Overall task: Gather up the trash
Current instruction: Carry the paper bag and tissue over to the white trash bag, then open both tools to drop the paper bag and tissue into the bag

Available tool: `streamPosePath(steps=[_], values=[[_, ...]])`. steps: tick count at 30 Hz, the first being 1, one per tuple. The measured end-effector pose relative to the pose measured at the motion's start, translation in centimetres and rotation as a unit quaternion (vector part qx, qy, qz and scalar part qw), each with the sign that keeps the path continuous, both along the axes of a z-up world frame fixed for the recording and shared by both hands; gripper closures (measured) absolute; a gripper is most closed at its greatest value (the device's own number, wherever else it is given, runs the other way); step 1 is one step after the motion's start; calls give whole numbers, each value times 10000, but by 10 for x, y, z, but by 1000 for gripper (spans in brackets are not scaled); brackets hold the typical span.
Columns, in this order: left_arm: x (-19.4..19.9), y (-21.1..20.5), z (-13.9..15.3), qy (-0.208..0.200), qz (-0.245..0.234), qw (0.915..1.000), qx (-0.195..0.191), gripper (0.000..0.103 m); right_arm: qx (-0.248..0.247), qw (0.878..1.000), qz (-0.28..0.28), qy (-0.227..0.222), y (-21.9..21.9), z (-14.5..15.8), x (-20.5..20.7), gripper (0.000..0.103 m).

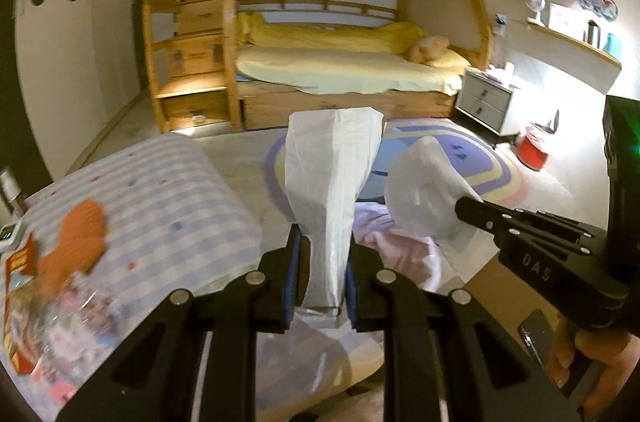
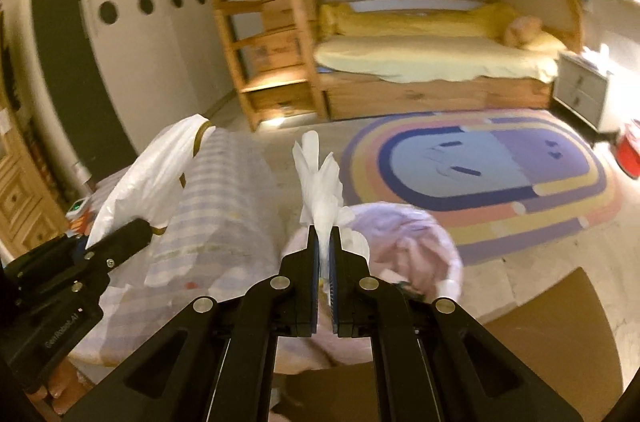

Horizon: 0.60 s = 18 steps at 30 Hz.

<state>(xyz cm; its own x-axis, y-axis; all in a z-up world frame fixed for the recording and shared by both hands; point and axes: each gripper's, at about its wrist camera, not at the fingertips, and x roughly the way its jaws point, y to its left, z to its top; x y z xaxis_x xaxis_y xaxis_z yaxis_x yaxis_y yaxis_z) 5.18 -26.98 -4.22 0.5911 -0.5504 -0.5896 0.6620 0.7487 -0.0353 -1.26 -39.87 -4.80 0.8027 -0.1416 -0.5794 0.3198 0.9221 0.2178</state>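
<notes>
A white trash bag (image 1: pixel 332 182) is clamped at one rim fold by the left gripper (image 1: pixel 323 282), another fold being pinched in the right gripper (image 2: pixel 325 262) above the striped bedding (image 1: pixel 160 190).

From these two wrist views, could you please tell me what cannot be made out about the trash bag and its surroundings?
- Trash bag contents: white plastic hides them, both views.
- Bag bottom: behind the left gripper, left wrist view.
- Colourful packaging: blurred, cut by the left edge.
- Red bin: too small to see inside; cut off in the right wrist view.

The right gripper (image 1: pixel 460 210) body reads "DAS"; the left gripper (image 2: pixel 140 228) body's lettering is too blurred.
</notes>
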Motion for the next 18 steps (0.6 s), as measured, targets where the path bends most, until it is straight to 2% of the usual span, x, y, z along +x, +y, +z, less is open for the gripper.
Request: streamPosePath(steps=[6,11,13,14,15,16,18], values=[[13,-41,-6,89,-257,9995,157,85,85,9996,-258,69,-34,-10,7,99],[31,-61,-12,231,-286,9991,189,83,206,9992,-326,121,-53,-21,19,98],[39,-66,-16,296,-276,9989,249,73,222,9989,-372,155,-57,-27,24,94],[41,-68,-17,314,-279,9988,268,62,225,9988,-388,171,-59,-30,28,94],[43,-70,-19,324,-285,9986,290,46,236,9988,-392,186,-62,-34,31,94],[44,-72,-20,304,-266,9987,310,42,279,9986,-384,220,-65,-39,35,94],[46,-73,-23,311,-251,9987,329,41,385,9978,-399,354,-69,-49,43,91]])
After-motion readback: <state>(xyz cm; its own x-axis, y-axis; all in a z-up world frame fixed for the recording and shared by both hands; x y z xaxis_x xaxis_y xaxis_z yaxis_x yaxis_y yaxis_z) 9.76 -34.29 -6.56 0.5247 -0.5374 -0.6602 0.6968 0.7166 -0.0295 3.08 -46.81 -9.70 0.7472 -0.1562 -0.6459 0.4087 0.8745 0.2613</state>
